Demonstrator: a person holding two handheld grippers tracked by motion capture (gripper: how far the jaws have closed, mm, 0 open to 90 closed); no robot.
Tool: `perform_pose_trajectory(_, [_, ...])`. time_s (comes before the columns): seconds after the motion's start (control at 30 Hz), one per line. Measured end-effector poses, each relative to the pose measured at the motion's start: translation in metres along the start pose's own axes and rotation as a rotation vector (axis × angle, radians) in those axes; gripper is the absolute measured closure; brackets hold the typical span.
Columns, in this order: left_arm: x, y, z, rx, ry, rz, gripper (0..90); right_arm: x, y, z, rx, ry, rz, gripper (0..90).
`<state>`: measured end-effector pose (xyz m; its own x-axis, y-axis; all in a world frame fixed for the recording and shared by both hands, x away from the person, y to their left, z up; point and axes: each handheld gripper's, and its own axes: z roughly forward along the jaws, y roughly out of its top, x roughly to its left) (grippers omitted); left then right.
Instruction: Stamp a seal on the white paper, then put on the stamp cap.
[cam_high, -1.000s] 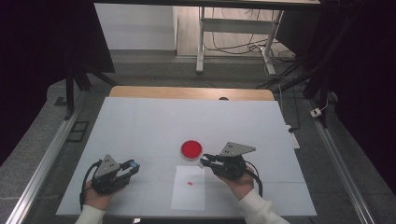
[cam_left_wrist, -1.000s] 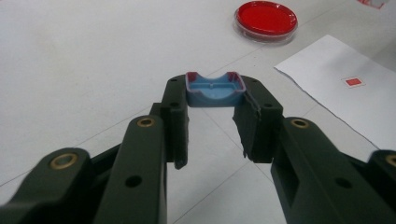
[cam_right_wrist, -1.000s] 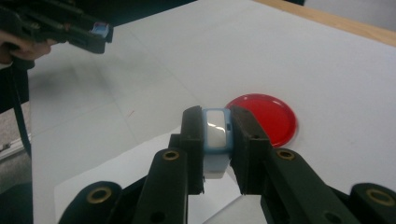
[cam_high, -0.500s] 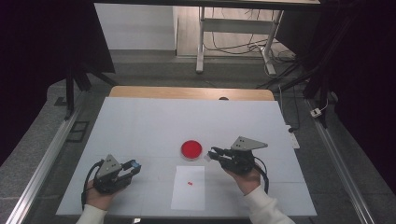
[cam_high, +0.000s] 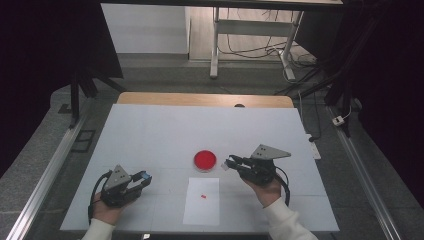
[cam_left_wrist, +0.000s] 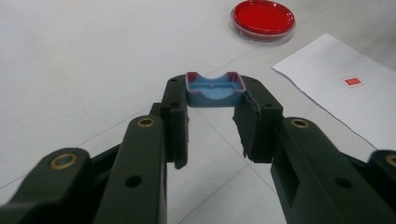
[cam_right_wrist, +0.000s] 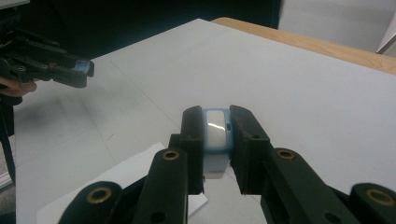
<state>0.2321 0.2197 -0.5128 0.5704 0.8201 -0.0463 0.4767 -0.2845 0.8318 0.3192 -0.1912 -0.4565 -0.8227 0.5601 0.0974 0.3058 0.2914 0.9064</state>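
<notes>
My left gripper (cam_high: 144, 176) rests low at the table's front left, shut on a small blue cap (cam_left_wrist: 215, 89) with a reddish rim, held by its sides at the fingertips. My right gripper (cam_high: 231, 161) hovers right of the red round dish (cam_high: 205, 160), shut on a small blue and white block (cam_right_wrist: 216, 130). In front of the dish lies a white paper sheet (cam_high: 202, 201) with a small red square mark (cam_high: 204, 196). The left gripper view has the dish (cam_left_wrist: 264, 19) and the sheet (cam_left_wrist: 336, 88) ahead to the right. The right gripper view looks toward the left gripper (cam_right_wrist: 70, 70).
The white tabletop (cam_high: 165, 135) has a wooden strip (cam_high: 200, 99) along its far edge. Metal rails (cam_high: 45, 180) run down both sides of the table. A frame with cables (cam_high: 250, 45) stands beyond on the floor.
My right gripper has shifted slightly to the right and away from the person, still holding the block. The left gripper has stayed where it was.
</notes>
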Motion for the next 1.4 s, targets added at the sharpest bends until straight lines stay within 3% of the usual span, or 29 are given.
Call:
perform_pose_trajectory(0.67, [-0.014, 0.011, 0.012, -0.005, -0.024, 0.029, 65.2, 0.002, 0.001, 0.0, -0.004, 0.005, -0.005, 75.6])
perform_pose_trajectory(1.4, [-0.04, 0.029, 0.044, 0.018, -0.08, 0.102, 65.2, 0.003, 0.001, 0.001, -0.004, 0.008, -0.001, 75.6])
